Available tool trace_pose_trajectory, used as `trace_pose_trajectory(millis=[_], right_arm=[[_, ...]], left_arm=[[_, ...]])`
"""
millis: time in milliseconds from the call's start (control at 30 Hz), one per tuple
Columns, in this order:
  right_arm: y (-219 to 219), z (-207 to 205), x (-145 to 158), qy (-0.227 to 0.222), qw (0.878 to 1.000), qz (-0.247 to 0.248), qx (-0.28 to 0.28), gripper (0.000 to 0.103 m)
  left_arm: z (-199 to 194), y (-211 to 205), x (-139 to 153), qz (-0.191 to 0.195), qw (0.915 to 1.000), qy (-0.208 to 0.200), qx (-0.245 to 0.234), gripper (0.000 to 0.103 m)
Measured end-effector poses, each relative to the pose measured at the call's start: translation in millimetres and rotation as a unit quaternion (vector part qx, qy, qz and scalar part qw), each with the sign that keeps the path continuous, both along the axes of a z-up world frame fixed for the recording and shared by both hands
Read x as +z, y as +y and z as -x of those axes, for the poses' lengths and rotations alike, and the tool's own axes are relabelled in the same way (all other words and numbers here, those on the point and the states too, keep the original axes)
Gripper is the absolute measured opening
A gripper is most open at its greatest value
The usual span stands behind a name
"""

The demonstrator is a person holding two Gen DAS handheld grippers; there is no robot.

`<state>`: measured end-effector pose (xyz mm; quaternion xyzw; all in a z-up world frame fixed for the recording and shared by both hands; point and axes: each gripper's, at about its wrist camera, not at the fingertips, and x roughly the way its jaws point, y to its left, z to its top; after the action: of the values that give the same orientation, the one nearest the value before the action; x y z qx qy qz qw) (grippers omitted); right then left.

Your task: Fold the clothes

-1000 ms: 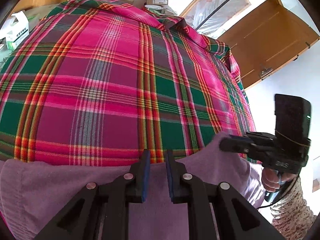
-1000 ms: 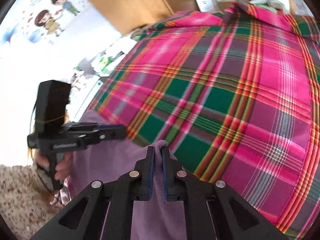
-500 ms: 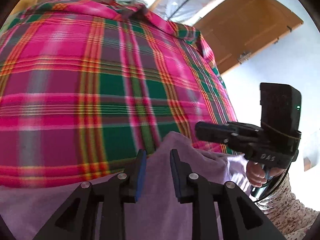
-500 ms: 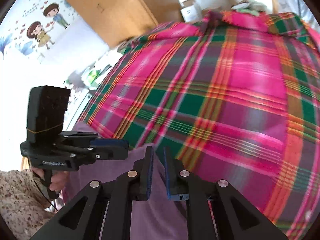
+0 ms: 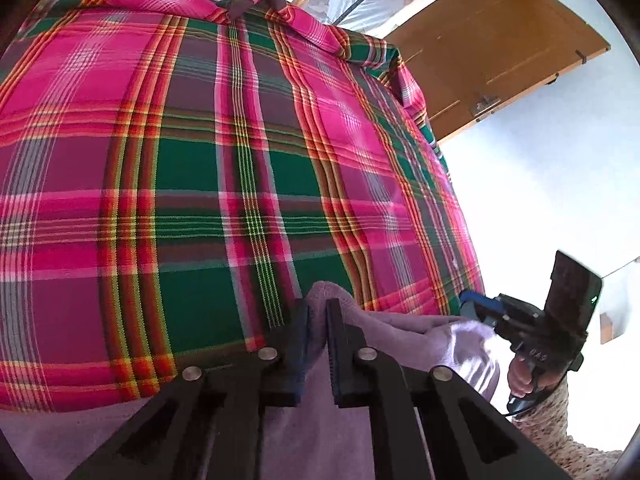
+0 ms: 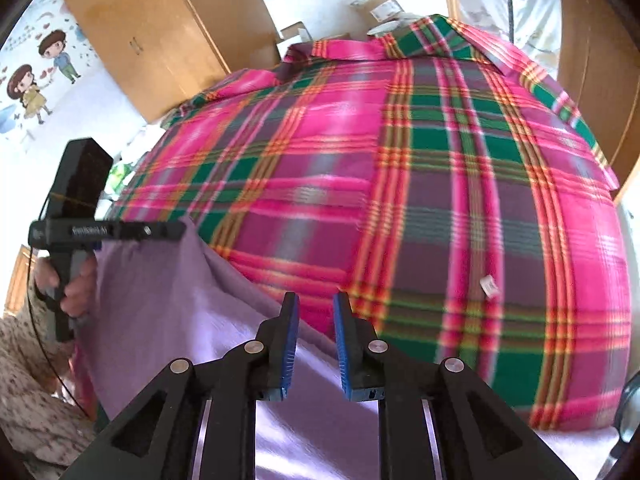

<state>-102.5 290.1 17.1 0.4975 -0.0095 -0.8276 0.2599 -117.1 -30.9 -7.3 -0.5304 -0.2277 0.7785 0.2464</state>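
One lilac cloth (image 5: 400, 324) lay soft and faintly creased at the near edge of a bed under a plaid cover (image 5: 200, 160) in pink, green and maroon. There were two tongs. The left tongs (image 5: 317, 308) were clamped on a raised fold of the cloth; the right tongs (image 6: 314, 308) stood apart, empty, above it. Only the right view showed a wardrobe (image 6: 160, 32) and a cartoon wall sticker (image 6: 36, 76); only the left view showed a door (image 5: 500, 40).
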Motion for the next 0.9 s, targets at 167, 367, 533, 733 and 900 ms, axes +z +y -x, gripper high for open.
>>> trace_pose_trajectory(millis=[167,367,533,733,900], right_arm=[[2,-9,-4,0.013,1.0,0.004,0.013,0.024],[-4,-19,-13,0.02,0.999,-0.032,0.039,0.029],[-10,-20,-18,0.03,0.997,-0.05,0.046,0.029],[-4,-27,-7,0.072,0.996,-0.042,0.021,0.001],[6,-19,-11,0.075,0.995,-0.052,-0.031,0.0]], left_arm=[[-5,-9,7,-0.018,0.9993,0.019,0.026,0.005],[-5,-4,6,0.001,0.9992,0.024,0.033,0.005],[-10,-6,14,-0.002,0.9987,0.038,0.035,0.005],[-8,-6,11,-0.008,0.9986,0.03,0.042,0.005],[-4,-5,1,0.0,0.9989,0.014,0.045,0.005]])
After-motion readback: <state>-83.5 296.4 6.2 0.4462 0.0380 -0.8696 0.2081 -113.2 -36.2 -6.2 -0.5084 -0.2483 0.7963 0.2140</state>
